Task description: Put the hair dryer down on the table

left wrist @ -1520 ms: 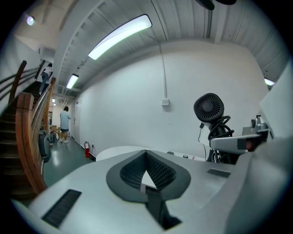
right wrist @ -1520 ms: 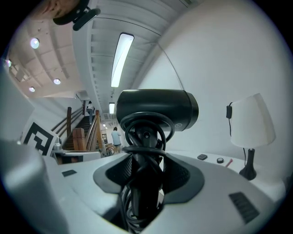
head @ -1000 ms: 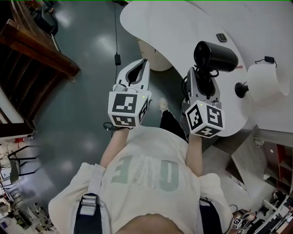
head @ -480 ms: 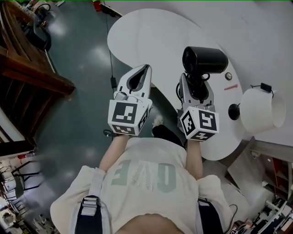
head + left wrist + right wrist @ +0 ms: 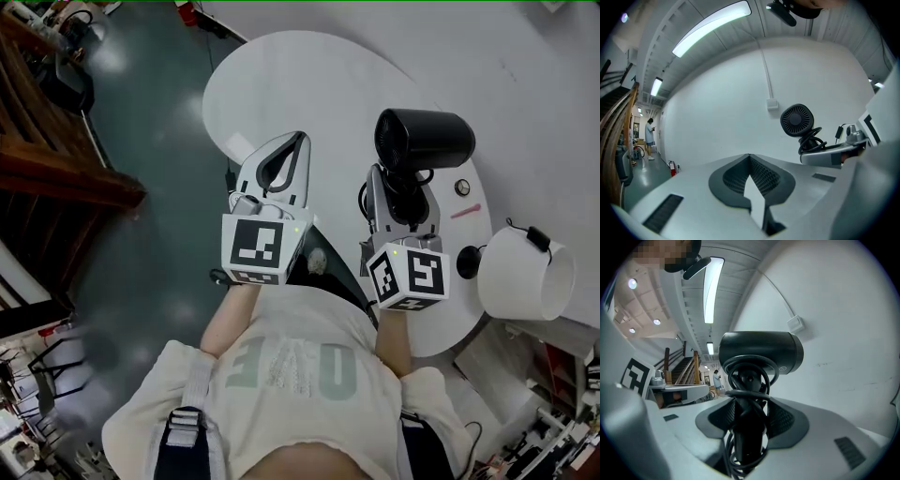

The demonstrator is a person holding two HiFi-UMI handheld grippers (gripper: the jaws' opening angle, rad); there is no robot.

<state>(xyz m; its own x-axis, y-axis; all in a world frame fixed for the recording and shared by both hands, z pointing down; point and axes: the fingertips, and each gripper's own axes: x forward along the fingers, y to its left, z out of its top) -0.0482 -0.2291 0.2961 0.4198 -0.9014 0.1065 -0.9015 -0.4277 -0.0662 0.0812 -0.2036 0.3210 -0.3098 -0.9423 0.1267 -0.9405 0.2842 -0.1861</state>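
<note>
Office-like hall: ceiling strip light (image 5: 710,26), wooden staircase (image 5: 686,369), fire extinguisher (image 5: 672,168), polished floor (image 5: 159,112).

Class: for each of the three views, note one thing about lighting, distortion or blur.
Head view: dim, with soft glare patches on the floor and a smeared lower-left corner. Left gripper view: strong fisheye bending, dark corners, ceiling light strip blown out. Right gripper view: same bending; the hair dryer looms large and sharp.

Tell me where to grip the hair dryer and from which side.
Grip the hair dryer's handle, coming from its free end, pads on opposite sides, as the right tongs do now. It is slim and straight; the barrel looks too wide, and the cord is coiled round the handle.
</note>
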